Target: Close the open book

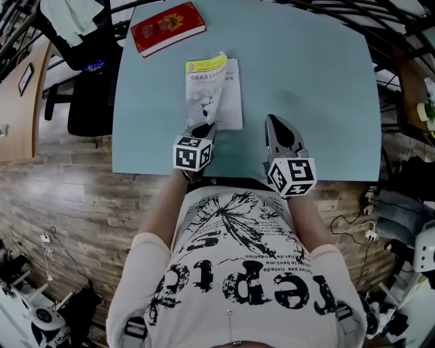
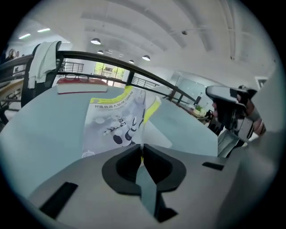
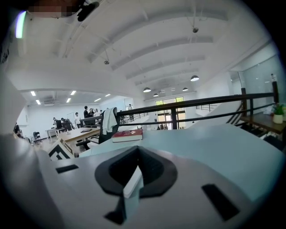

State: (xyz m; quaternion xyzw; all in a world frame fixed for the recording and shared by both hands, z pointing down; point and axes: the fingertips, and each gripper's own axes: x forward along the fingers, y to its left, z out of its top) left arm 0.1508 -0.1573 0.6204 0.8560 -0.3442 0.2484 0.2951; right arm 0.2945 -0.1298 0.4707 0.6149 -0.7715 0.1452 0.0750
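The left tongs (image 2: 142, 150) are pressed together on the lower edge of the cover (image 2: 115, 120) of the open book (image 1: 230, 102). In the left gripper view a thin yellow sliver of that leaf sits in the seam between the black pads. The cover stands up off the pages, tilted, its grey face printed with a robot figure and a yellow band along the top. A white page lies flat just to its right.

The right tongs (image 3: 137, 150) are closed too, pads meeting with nothing between them. In the head view they point out over the bare bench (image 1: 319, 88) to the right of the book, apart from it. Each tool carries its cube of square markers near the person's body: the left cube (image 1: 192, 153) and the right cube (image 1: 292, 175).

The book lies near the middle of the pale blue bench, closer to the near edge than the far one. A red book (image 1: 168, 27) lies shut at the far left corner, well apart from it.

Beyond that corner stands a dark chair (image 1: 88, 95) with a white cloth (image 1: 71, 17) draped over its back. A black railing (image 3: 201, 103) runs behind the bench, and a wooden floor (image 1: 81, 204) shows below — the person's black-and-white printed shirt (image 1: 238, 272) fills the bottom of the head view.
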